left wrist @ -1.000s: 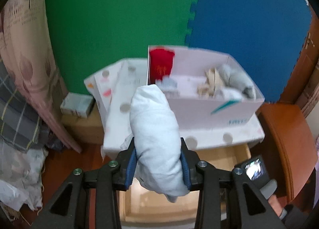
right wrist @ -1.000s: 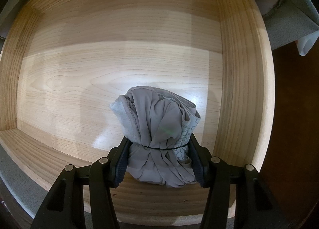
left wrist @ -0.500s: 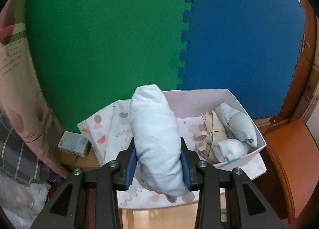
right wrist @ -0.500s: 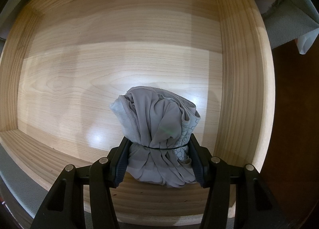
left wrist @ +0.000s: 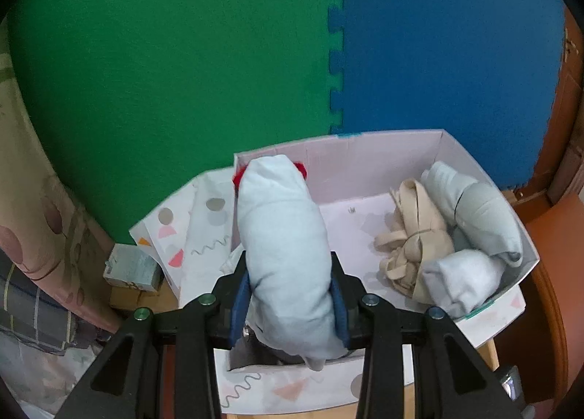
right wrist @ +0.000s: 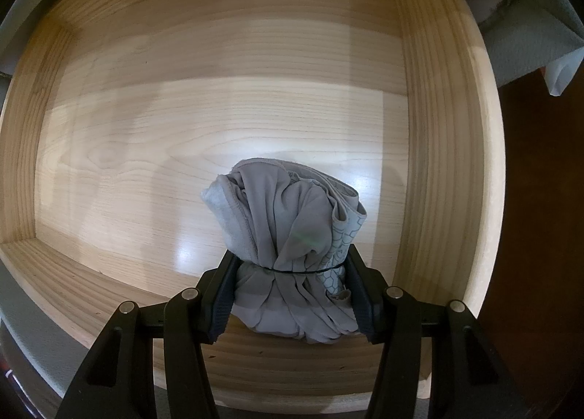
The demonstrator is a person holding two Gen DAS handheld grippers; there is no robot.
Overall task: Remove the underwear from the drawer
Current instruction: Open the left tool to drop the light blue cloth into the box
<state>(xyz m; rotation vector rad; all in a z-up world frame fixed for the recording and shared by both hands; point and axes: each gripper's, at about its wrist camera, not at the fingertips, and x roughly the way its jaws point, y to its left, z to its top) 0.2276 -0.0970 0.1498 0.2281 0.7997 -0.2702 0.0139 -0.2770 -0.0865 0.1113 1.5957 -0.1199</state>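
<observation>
Rolls of underwear sat in both grips. Nearest in left wrist view, the left hand-held gripper (left wrist: 290, 296) was clamped w/ blue pads on a white roll (left wrist: 283, 254), same squeeze as a sec before. What changed: a sec ago that roll hung short of the white box (left wrist: 485, 181), w/ the open drawer showing below; half a sec on, the box had slid lower and closer in view; now the roll was out over the box's near left corner, its tip covering most of a red item (left wrist: 301, 168) at the back wall. Beyond it, inside the box at right, lay a beige bundle (left wrist: 412, 247) and pale grey-white rolls (left wrist: 474, 207), so several pieces looked already moved. Behind stood the green and blue foam wall (left wrist: 182, 54).

Right wrist view: no change across the sec. The right hand-held gripper (right wrist: 295, 295) was closed on a grey roll tied w/ a thin band (right wrist: 288, 229), pointing down into the wooden drawer (right wrist: 438, 127), whose floor was otherwise bare.

Meaning, prob.: left piece was about ready to drop in the box; the grey roll looked like the last in the drawer, gripped but not yet clear of it.
</observation>
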